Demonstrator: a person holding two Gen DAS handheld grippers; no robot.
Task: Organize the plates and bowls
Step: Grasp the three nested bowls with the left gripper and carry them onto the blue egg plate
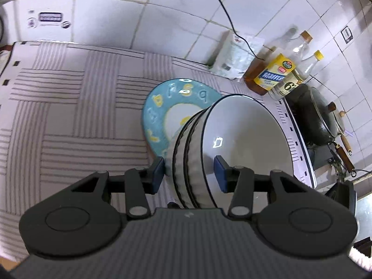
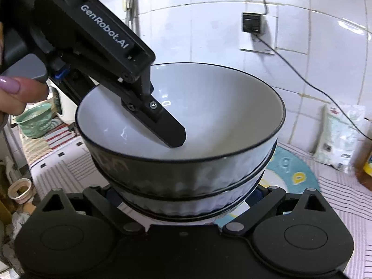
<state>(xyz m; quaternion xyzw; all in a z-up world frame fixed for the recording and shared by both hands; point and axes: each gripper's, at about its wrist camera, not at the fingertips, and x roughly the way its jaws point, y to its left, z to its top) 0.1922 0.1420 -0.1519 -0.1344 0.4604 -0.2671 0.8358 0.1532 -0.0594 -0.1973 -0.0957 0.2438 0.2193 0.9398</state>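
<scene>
The left gripper (image 1: 189, 173) clamps the wall of a nested stack of bowls (image 1: 232, 144), one blue pad (image 1: 219, 174) inside and one outside, holding it tilted above the alphabet plate (image 1: 158, 109); the right gripper (image 2: 186, 200) reaches under the stack, its fingertips hidden, so its grip cannot be told. The bowls look already nested but not yet set down, and placing them seems to remain. They are glossy white ceramic, dark-rimmed and ribbed outside; the plate below is glazed turquoise on a ribbed striped mat (image 1: 69, 116).
</scene>
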